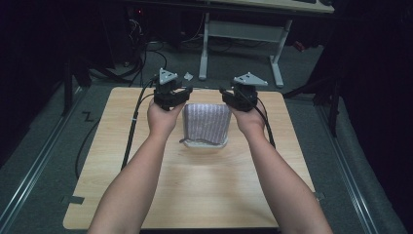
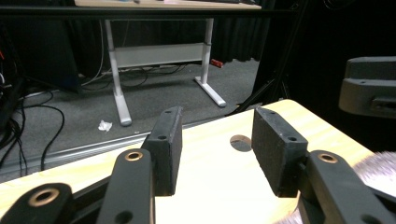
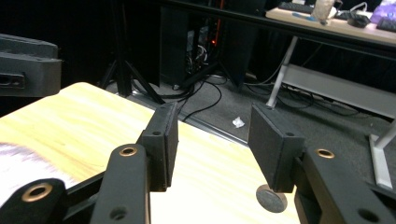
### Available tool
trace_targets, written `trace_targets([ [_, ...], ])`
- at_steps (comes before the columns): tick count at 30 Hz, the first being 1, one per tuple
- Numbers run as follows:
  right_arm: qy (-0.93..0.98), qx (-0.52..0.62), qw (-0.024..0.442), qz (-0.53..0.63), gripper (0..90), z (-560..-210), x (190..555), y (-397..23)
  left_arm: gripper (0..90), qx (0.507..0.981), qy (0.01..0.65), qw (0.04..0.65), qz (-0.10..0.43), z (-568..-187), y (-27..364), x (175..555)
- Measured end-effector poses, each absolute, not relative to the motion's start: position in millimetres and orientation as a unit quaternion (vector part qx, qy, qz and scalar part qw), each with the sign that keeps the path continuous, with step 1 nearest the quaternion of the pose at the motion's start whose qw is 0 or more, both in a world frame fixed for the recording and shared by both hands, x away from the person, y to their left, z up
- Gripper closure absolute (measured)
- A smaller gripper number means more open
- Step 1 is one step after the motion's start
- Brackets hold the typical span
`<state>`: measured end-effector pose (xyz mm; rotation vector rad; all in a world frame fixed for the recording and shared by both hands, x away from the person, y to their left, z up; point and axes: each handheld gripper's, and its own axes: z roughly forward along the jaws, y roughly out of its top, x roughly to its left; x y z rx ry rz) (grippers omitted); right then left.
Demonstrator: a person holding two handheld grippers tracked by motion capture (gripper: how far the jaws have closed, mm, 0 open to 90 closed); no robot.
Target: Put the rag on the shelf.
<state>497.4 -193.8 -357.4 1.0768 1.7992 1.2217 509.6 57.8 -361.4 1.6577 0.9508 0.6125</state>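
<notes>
A folded cloth (image 1: 206, 124) with fine purple and white stripes lies on the wooden table (image 1: 204, 195), toward its far side. My left gripper (image 1: 170, 93) hovers just beyond the cloth's far left corner, my right gripper (image 1: 242, 93) just beyond its far right corner. Both point toward the table's far edge. In the left gripper view the left gripper (image 2: 217, 121) is open with bare tabletop between its jaws, and the cloth (image 2: 378, 168) is a blur at the lower right. The right gripper (image 3: 215, 116) is likewise open and empty, with the cloth (image 3: 18, 163) at its lower left.
Beyond the table's far edge the grey floor carries cables (image 1: 141, 53), a paper scrap (image 1: 188, 76) and a white desk frame (image 1: 243, 34). A round mark (image 2: 240, 142) sits on the tabletop near the far edge. Dark curtains close off both sides.
</notes>
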Motion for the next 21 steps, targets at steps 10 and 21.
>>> trace_targets([
  [10,0.697,0.414,0.349,0.470,52.1,-353.8,472.2,-203.1,53.5,0.713,0.365,0.532,0.276,-367.8,60.4,482.5],
  [21,0.705,0.400,0.351,0.469,49.2,-374.3,435.2,-219.7,47.8,0.708,0.354,0.561,0.244,-379.6,78.0,447.1],
])
